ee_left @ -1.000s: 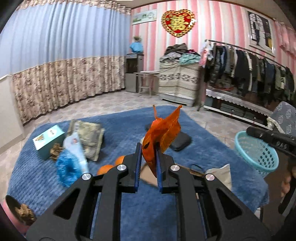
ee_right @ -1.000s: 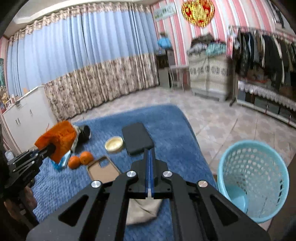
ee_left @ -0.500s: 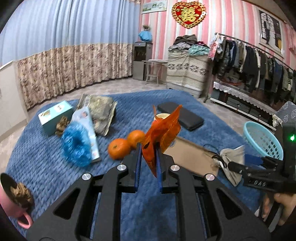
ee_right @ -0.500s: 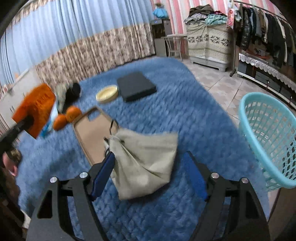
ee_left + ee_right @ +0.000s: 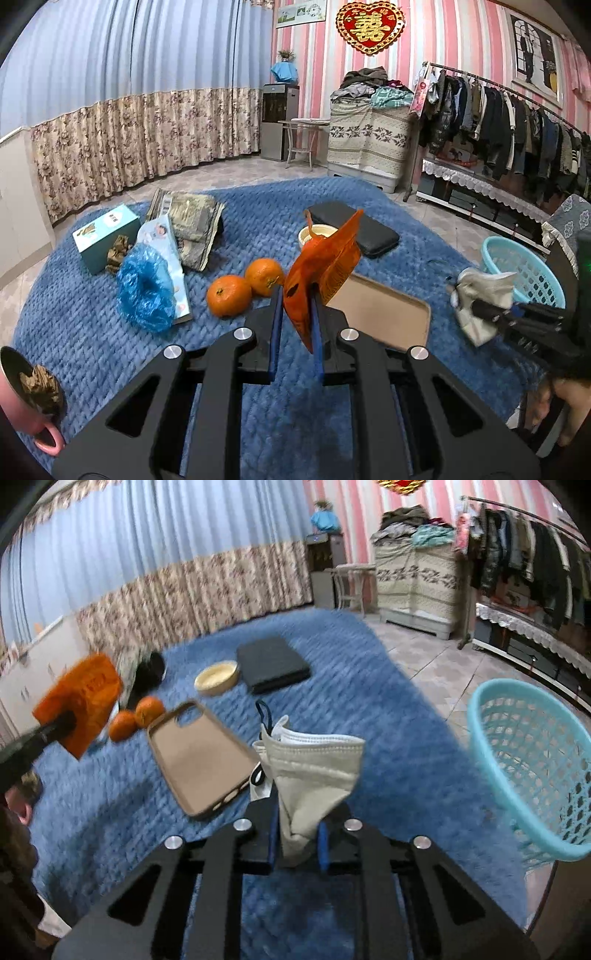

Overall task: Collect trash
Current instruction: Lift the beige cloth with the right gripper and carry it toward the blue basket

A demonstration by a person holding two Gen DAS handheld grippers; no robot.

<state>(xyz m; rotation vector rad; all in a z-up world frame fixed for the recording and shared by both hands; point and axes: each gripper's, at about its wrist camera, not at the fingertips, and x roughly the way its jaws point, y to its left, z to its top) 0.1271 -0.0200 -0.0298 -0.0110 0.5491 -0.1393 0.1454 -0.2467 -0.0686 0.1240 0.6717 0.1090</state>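
Currently: both grippers loaded, trash basket beside the blue bed.
Left gripper jaws clamp orange wrapper; right gripper jaws, just closing, pinch used mask by a corner; it could slip short.

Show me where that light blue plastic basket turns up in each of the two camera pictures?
Left wrist view: the light blue basket sits at the right edge, behind the face mask held in the right gripper.
Right wrist view: the basket fills the right side, tilted.
Shared landmark: the tan phone case on the blue blanket.
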